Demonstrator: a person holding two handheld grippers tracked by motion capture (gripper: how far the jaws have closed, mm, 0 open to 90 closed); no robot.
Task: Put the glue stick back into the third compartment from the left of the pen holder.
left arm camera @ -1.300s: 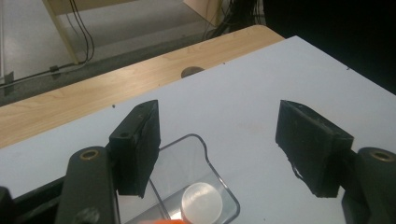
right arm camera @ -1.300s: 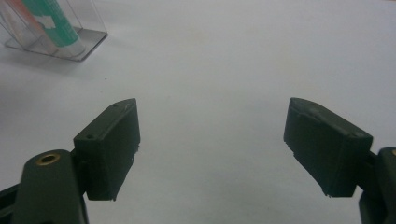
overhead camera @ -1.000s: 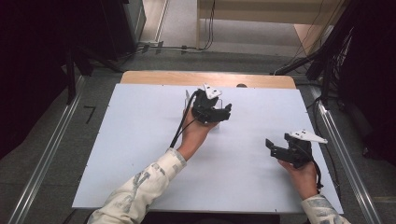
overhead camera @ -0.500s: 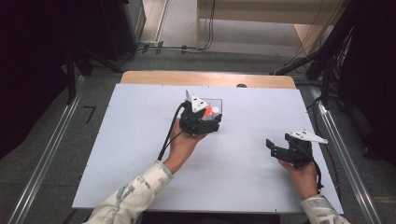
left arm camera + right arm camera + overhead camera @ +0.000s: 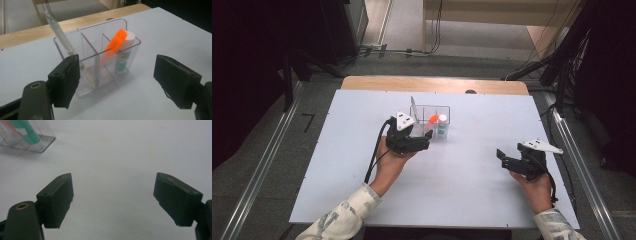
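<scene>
A clear plastic organizer [image 5: 432,106] with three compartments stands on the white table [image 5: 362,150], a little past the middle. It holds a clear pen [image 5: 413,107] leaning at its left end, an orange highlighter [image 5: 432,119] and a white glue stick [image 5: 442,122] with a green label. My left gripper [image 5: 424,139] is open just in front of it, holding nothing. In the left gripper view the organizer [image 5: 92,37], pen [image 5: 62,37], highlighter [image 5: 113,46] and glue stick [image 5: 126,50] sit beyond the open left gripper [image 5: 116,82]. My right gripper [image 5: 504,159] is open over bare table at the right.
In the right gripper view the open right gripper [image 5: 113,200] faces bare white table, with a corner of the organizer [image 5: 37,146] at the top left. A wooden strip [image 5: 437,84] runs along the table's far edge. Cables lie on the floor beyond.
My left gripper has drawn back toward the person and slightly left, uncovering the organizer. The right gripper has stayed where it was.
</scene>
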